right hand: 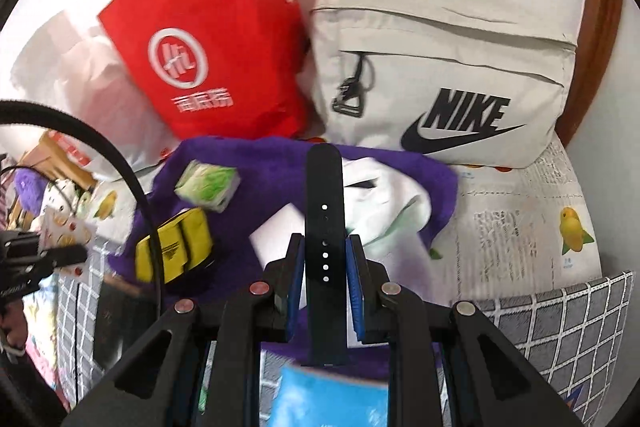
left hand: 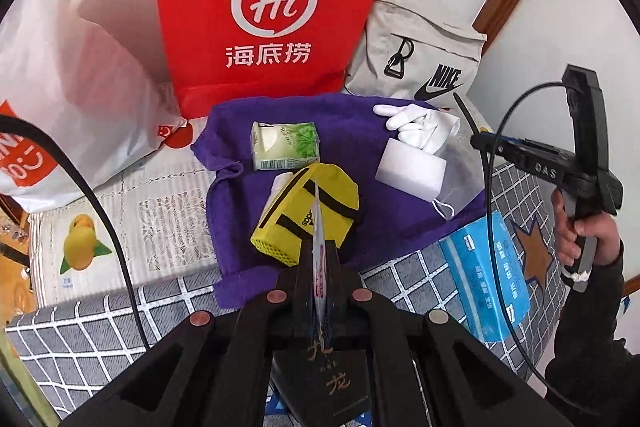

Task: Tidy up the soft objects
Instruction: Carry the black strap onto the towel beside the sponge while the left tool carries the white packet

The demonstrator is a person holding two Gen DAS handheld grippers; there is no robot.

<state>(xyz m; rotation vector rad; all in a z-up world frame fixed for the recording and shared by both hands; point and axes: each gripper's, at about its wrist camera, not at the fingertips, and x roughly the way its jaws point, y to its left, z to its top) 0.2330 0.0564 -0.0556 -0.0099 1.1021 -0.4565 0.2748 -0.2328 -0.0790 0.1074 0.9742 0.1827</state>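
We have both hands loaded over the bed [left hand: 100,323]. Left gripper [left hand: 320,267] fingers are clenched on a thin flat packet [left hand: 319,259], edge-on, long axis running 12 to 6 in the left wrist view. Right gripper [right hand: 324,263] fingers are clamped on a black strap [right hand: 324,195] with a row of holes, also 12 to 6, tip at 12. The purple towel [left hand: 360,227] with the yellow pouch [left hand: 308,211], tissue pack [left hand: 285,147] and white glove [left hand: 420,125] lies just ahead of both. Drop targets, we judge, are the bags at 12: red bag [left hand: 272,7] faces the left gripper, grey Nike bag [right hand: 440,67] sits at 1 o'clock from the strap, nearer the right hand.
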